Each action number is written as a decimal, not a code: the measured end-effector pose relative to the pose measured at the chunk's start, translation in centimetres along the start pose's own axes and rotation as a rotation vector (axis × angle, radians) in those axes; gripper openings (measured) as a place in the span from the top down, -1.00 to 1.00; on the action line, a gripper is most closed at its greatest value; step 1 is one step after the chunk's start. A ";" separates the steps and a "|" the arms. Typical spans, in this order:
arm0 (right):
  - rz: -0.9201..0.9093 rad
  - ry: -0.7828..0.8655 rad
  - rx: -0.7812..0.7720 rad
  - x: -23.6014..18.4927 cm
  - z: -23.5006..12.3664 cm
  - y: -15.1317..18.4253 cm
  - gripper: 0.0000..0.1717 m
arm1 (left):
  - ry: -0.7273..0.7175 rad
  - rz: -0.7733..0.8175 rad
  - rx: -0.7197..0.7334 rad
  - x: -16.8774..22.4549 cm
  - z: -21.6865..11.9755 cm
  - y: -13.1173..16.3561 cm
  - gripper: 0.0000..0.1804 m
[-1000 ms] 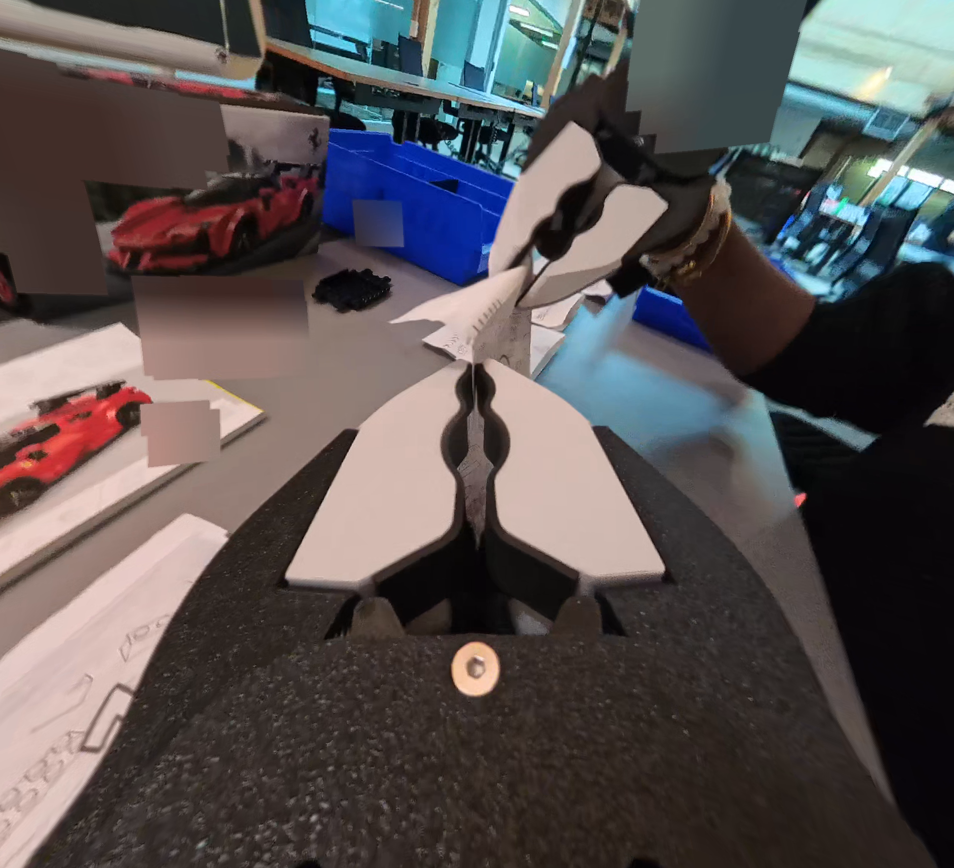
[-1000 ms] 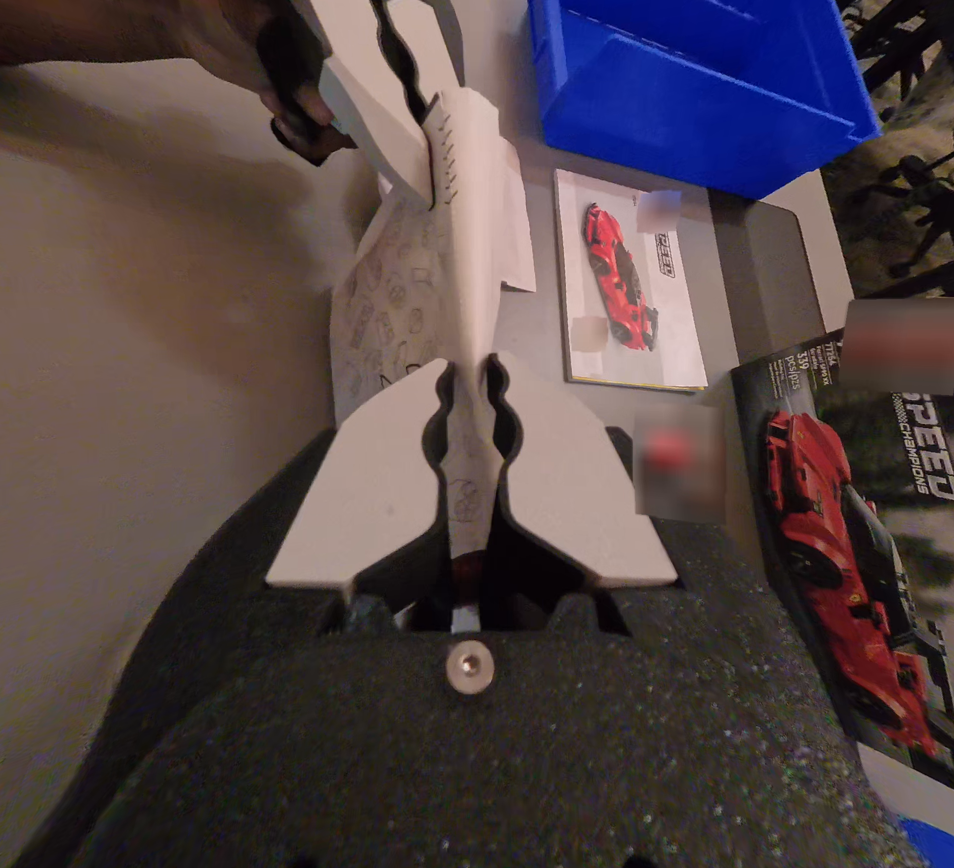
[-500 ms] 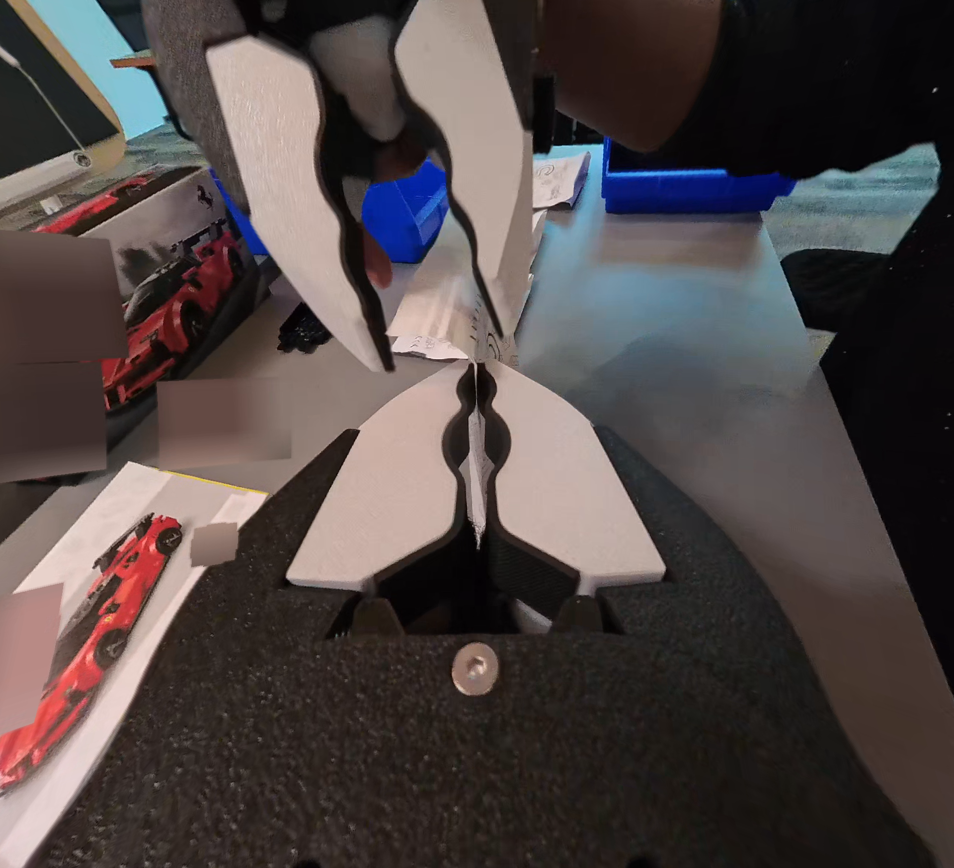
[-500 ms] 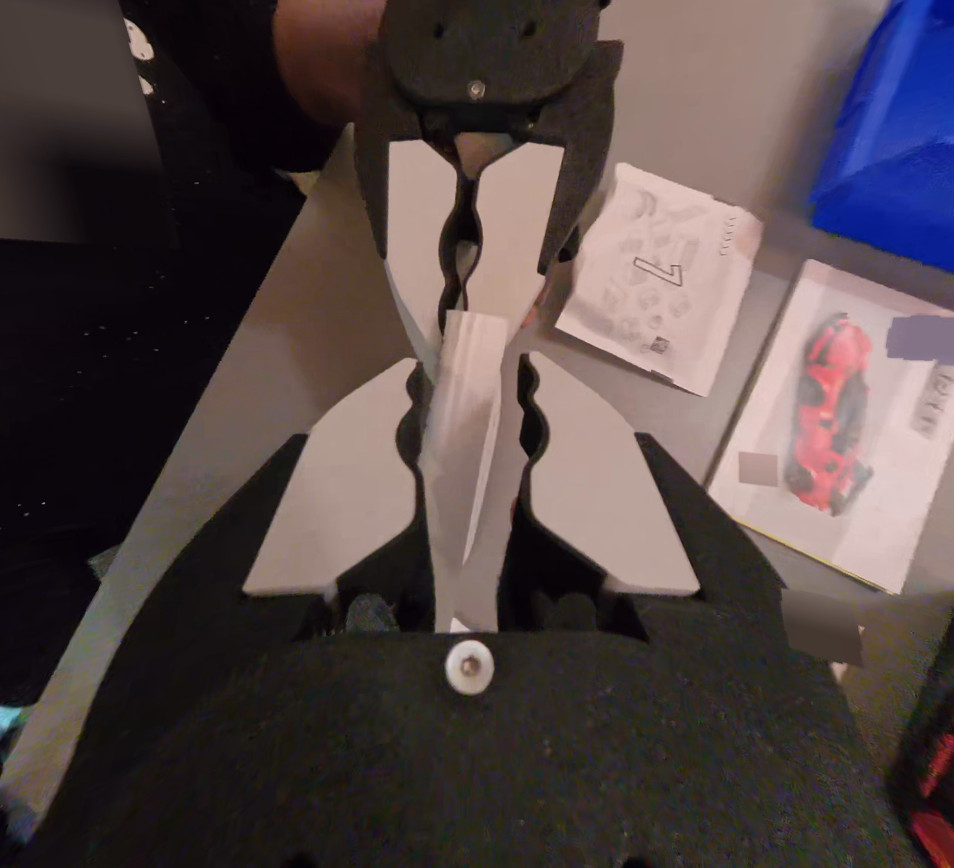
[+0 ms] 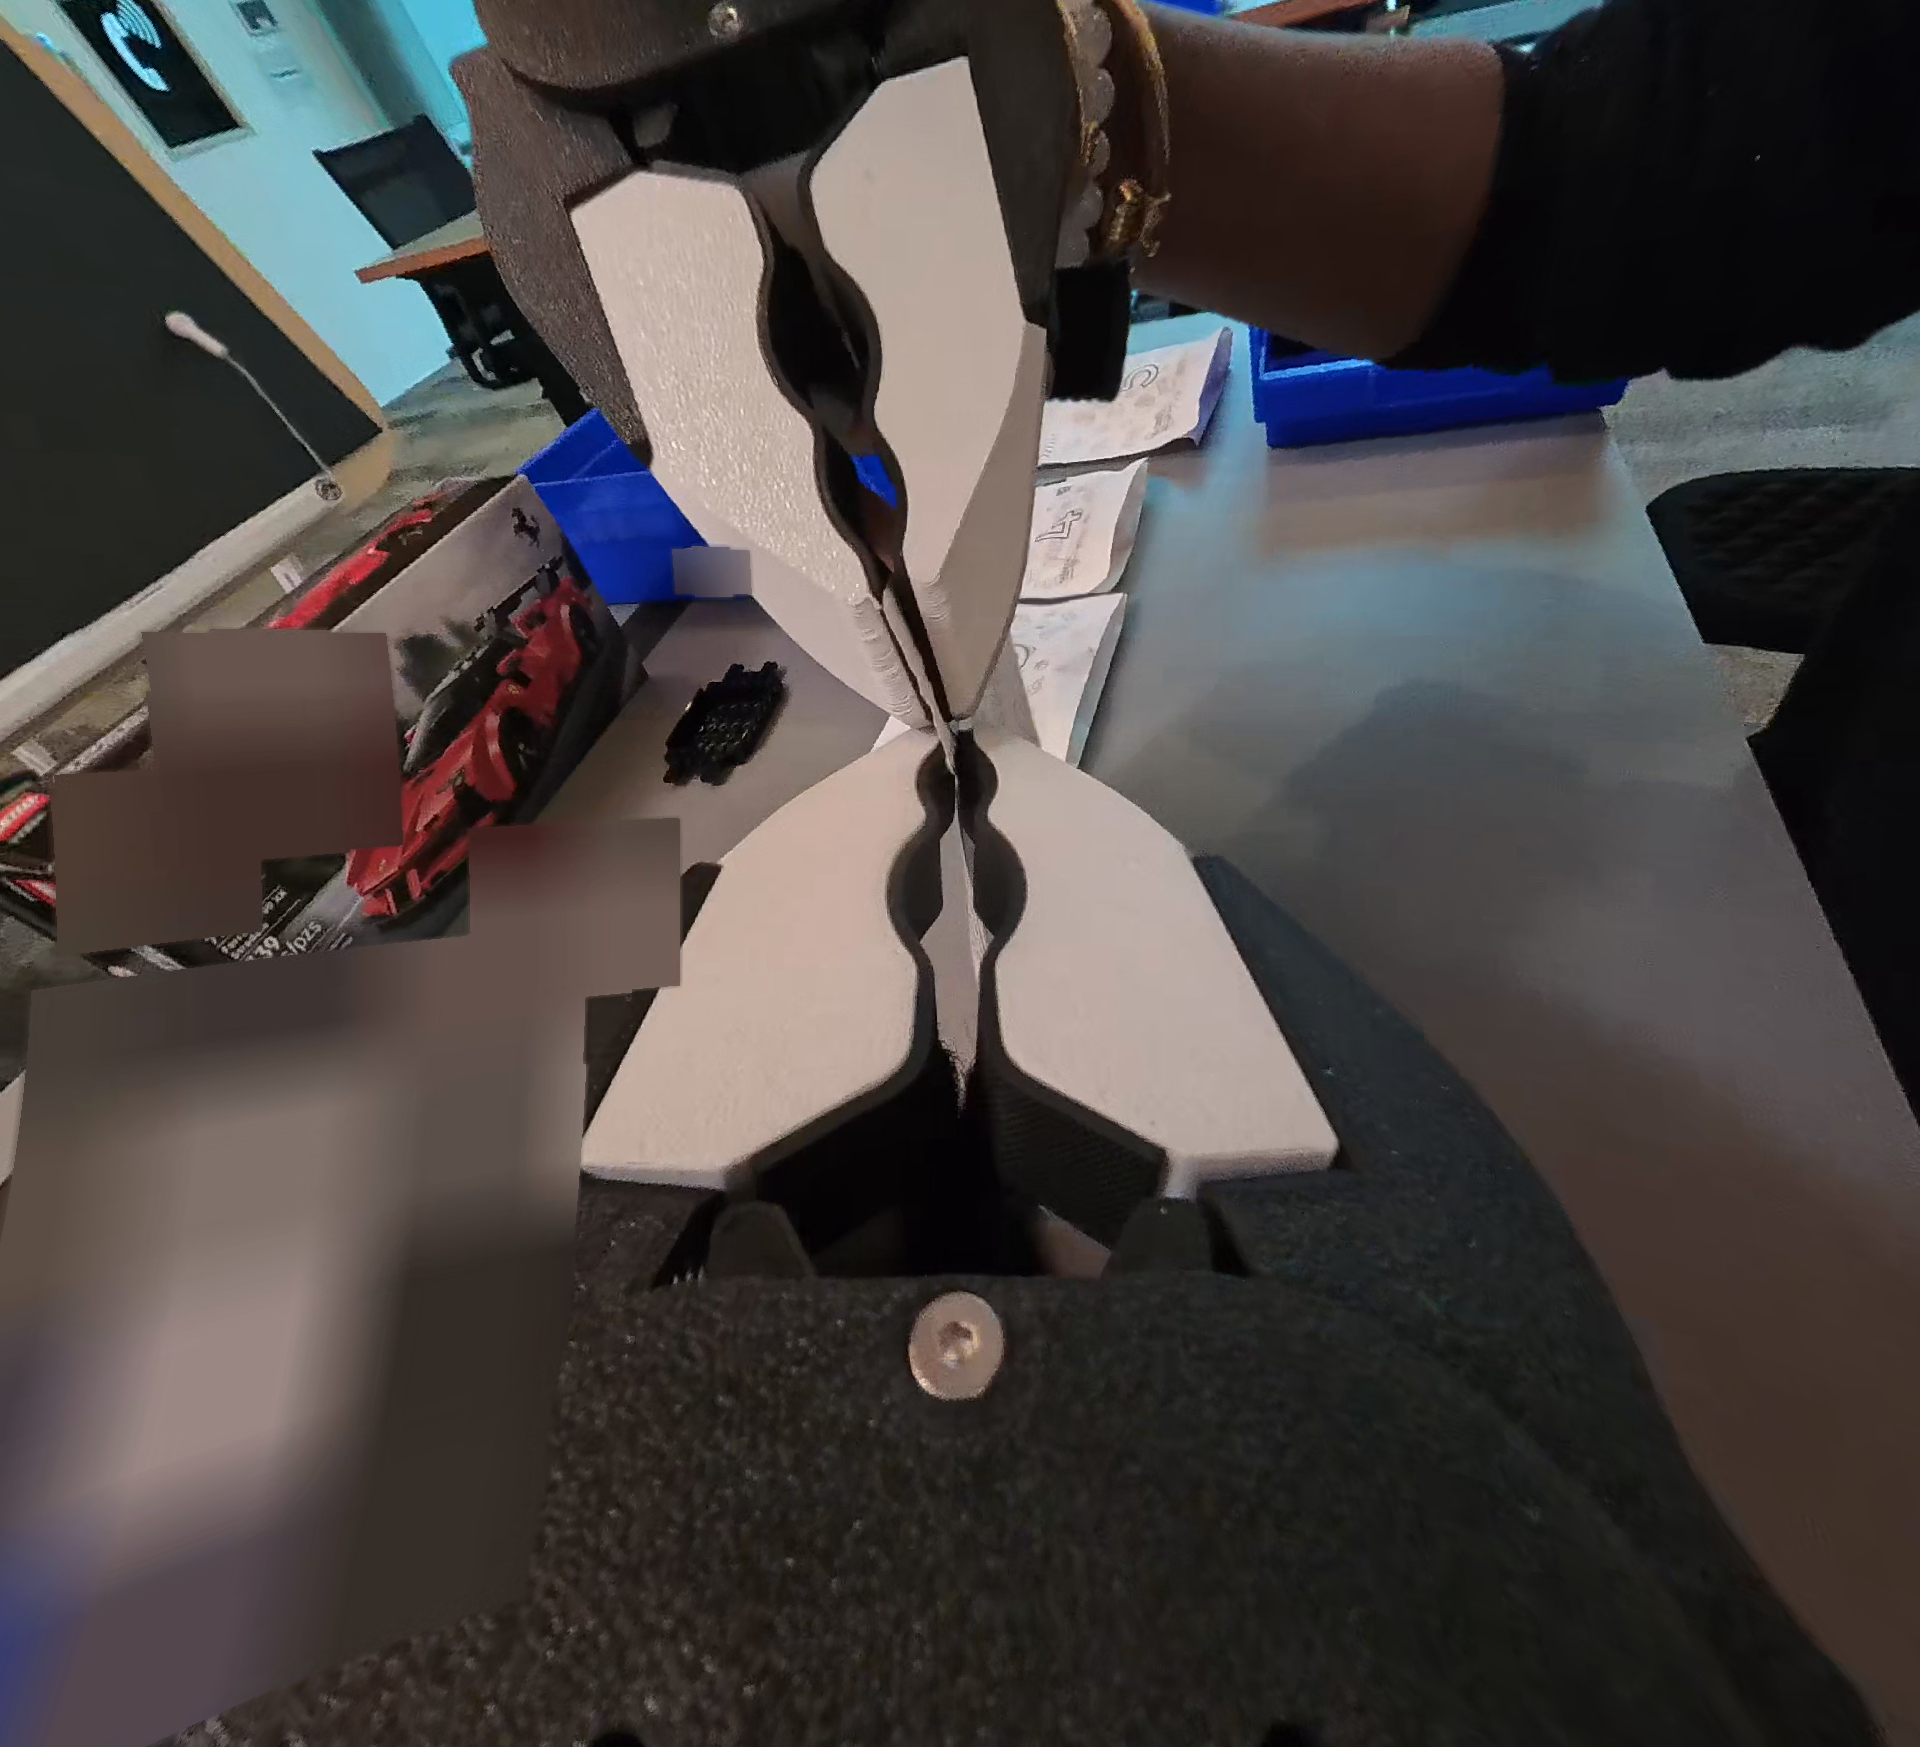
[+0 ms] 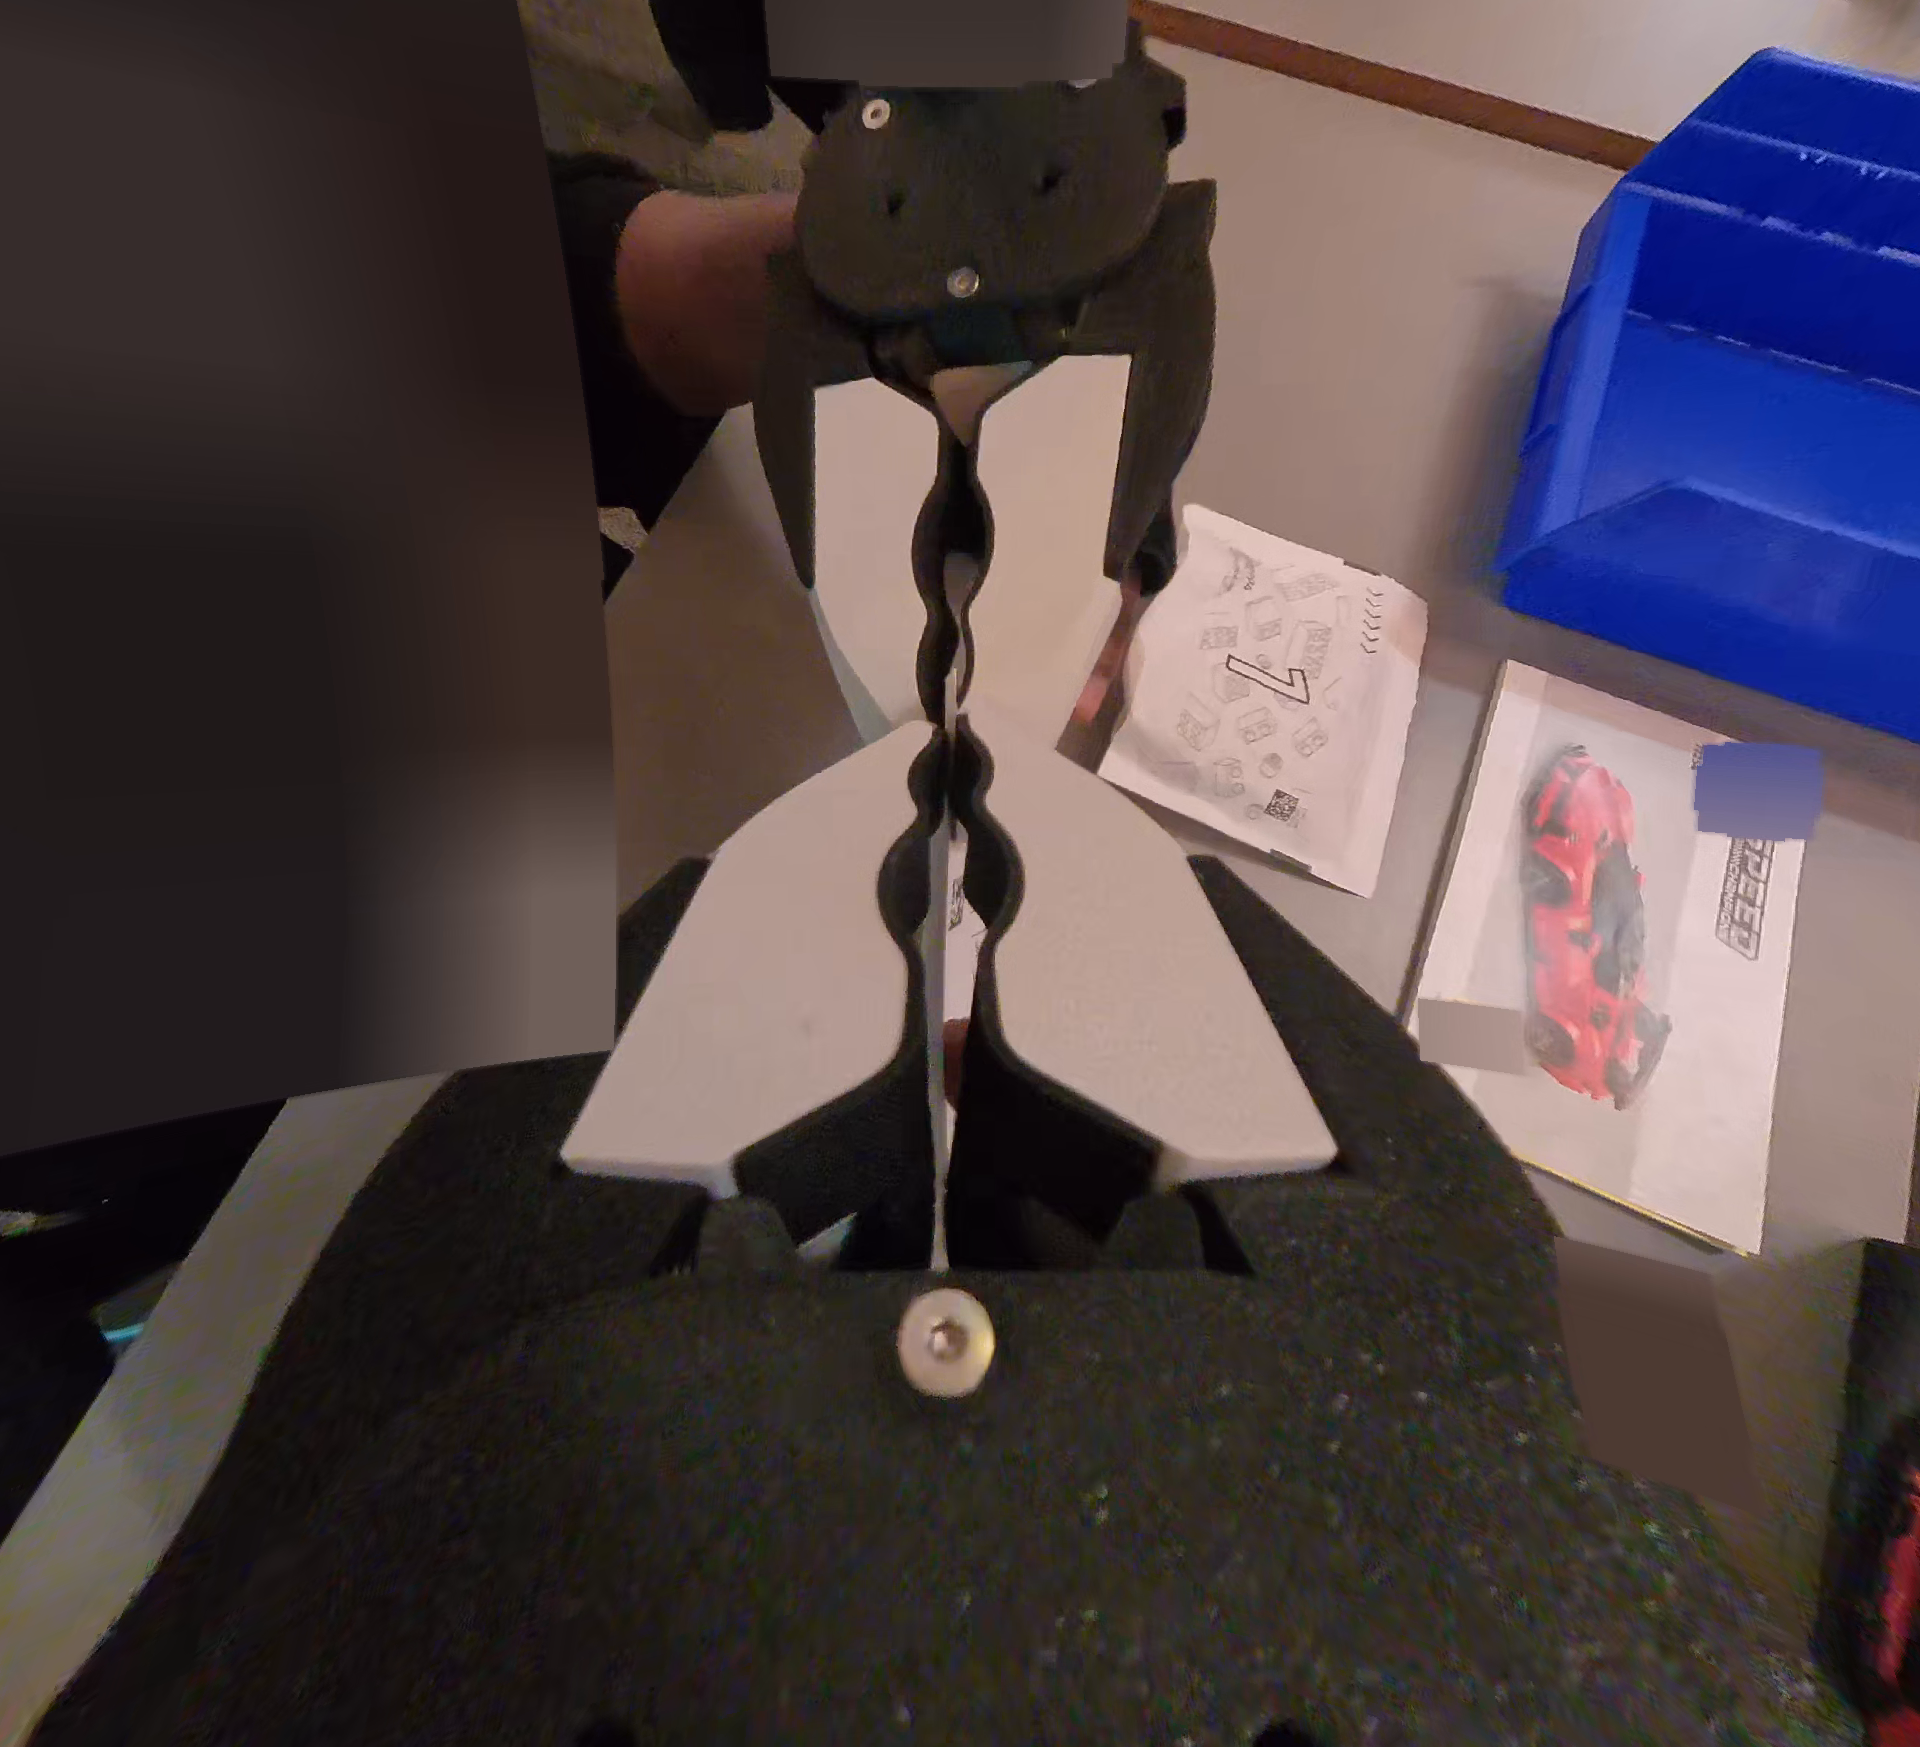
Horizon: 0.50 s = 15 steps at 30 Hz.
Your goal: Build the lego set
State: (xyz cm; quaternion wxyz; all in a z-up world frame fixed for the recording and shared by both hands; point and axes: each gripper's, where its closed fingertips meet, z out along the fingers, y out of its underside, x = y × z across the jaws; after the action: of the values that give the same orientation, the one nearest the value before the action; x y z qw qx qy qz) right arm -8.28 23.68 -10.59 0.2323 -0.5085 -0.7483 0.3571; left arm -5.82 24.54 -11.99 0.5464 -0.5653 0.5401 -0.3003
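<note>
Tools first: both of mine are clamped on the same thin white paper bag, tip to tip. Left tool (image 5: 954, 747) has its fingers pressed together with the bag's edge running down the slot between them, and the right tool (image 6: 948, 739) is the same, closed flat on the paper bag (image 6: 940, 1001), which I'm seeing edge-on as a pale strip with a bit of print on it. In the left wrist view the right tool comes in from above, nose down, meeting mine right at the tips, with a hand (image 5: 1299, 191) behind it wearing bracelets and a dark sleeve.

So where I'd say things stand: the bag is up off the bench, pinched from two sides, and I can't see any tear or opening in it from here, it's too edge-on to tell. My read is that both grips are set and anything beyond that hasn't shown up yet.

Moving outward, the grey bench (image 5: 1403, 710) has more white printed bags lying flat, one just beside the tools (image 6: 1262, 695) and a few past the tips (image 5: 1081, 534). A small black studded piece (image 5: 727, 721) sits on its own to the left. Further off there's a booklet with a red car on it (image 6: 1600, 949), a box with a red car on it (image 5: 499, 658), and a blue bin (image 6: 1725, 367) at the far side
</note>
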 end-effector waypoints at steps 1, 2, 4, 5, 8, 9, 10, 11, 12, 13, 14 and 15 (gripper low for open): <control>0.004 0.001 0.016 -0.1 -0.1 -0.1 1.00 | 0.000 0.007 -0.002 0.0 0.0 -0.2 1.00; 0.010 0.010 0.030 0.0 -0.3 -0.2 1.00 | -0.007 0.001 -0.005 -0.1 0.0 -0.3 1.00; 0.017 0.018 0.054 0.0 -0.5 -0.4 1.00 | -0.013 0.000 -0.008 -0.2 0.0 -0.6 1.00; 0.020 0.016 0.064 -0.1 -0.7 -0.5 1.00 | -0.012 0.005 -0.011 -0.1 0.0 -0.7 1.00; 0.034 0.026 0.111 -0.2 -1.1 -0.9 1.00 | -0.019 0.002 -0.024 -0.2 -0.1 -1.2 1.00; 0.031 0.032 0.116 -0.3 -1.2 -0.9 1.00 | -0.012 -0.008 -0.038 -0.1 -0.2 -1.3 1.00; 0.015 0.060 0.113 -0.2 -1.2 -1.0 1.00 | -0.018 -0.011 -0.056 -0.3 -0.2 -1.3 1.00; 0.002 0.089 0.104 -0.1 -1.2 -1.1 0.98 | -0.023 -0.005 -0.073 -0.4 -0.2 -1.3 1.00; -0.007 0.104 0.092 -0.1 -1.2 -1.1 0.95 | -0.015 -0.005 -0.084 -0.3 -0.2 -1.3 1.00; -0.012 0.113 0.086 -0.1 -1.2 -1.3 0.95 | -0.009 -0.008 -0.092 -0.2 -0.2 -1.4 1.00; -0.018 0.115 0.089 -0.2 -1.1 -1.6 0.93 | -0.004 -0.001 -0.104 -0.1 -0.1 -1.5 1.00; -0.019 0.110 0.094 -0.4 -1.1 -1.8 0.92 | -0.004 0.014 -0.117 0.0 0.0 -1.6 1.00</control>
State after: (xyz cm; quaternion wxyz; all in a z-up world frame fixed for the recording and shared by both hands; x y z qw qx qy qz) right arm -8.43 23.25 -8.49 0.3001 -0.5087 -0.7216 0.3612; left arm -5.36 24.26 -10.52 0.5157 -0.5929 0.5596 -0.2633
